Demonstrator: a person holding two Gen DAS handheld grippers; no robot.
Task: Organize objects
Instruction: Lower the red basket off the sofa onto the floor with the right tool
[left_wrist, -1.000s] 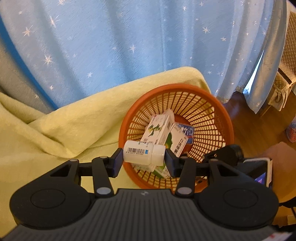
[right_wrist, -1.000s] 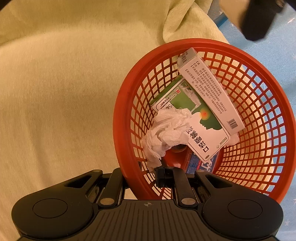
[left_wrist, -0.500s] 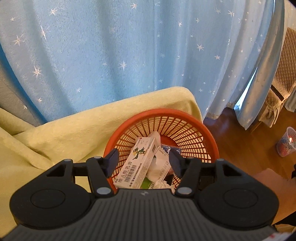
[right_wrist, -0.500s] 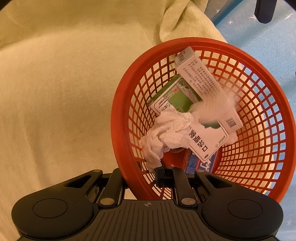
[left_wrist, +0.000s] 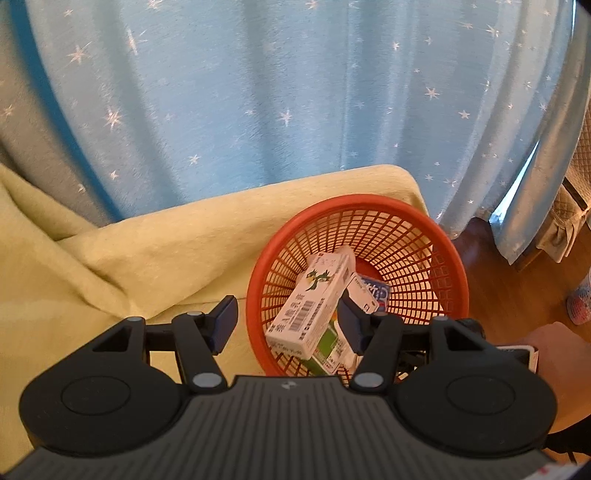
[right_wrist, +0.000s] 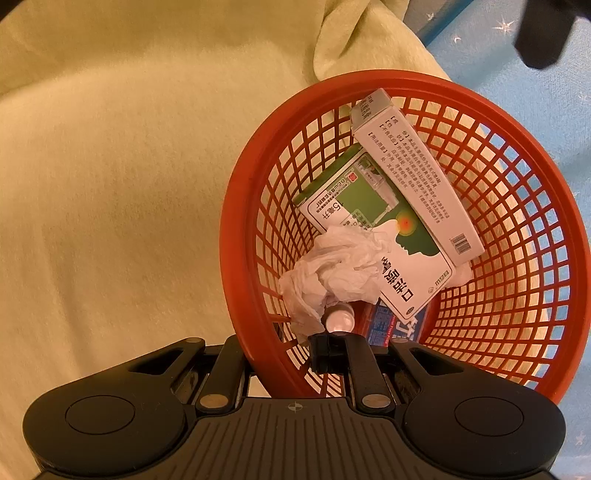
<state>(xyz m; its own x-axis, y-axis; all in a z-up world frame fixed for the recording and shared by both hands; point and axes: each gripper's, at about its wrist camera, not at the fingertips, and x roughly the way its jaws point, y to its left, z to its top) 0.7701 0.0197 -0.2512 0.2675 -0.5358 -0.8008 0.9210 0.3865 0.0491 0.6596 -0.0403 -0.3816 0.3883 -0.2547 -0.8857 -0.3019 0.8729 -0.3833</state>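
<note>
Star-speckled blue curtain (left_wrist: 295, 110) hangs behind a yellow-green blanket (right_wrist: 110, 184), and on that soft cover sits the orange basket (right_wrist: 524, 229). Inside it lie a long white box (right_wrist: 413, 177), a green-and-white box (right_wrist: 369, 229), a crumpled tissue (right_wrist: 332, 273) and a small white bottle (right_wrist: 340, 320) poking up near the rim. The left gripper (left_wrist: 287, 318) hangs above with its jaws spread wide and nothing between them. The right gripper (right_wrist: 284, 354) pinches the basket's near rim, one finger outside, one inside. My guess is the drop is done; the right side should keep that rim steady so the basket doesn't tip on the blanket while the left goes for another item.
</note>
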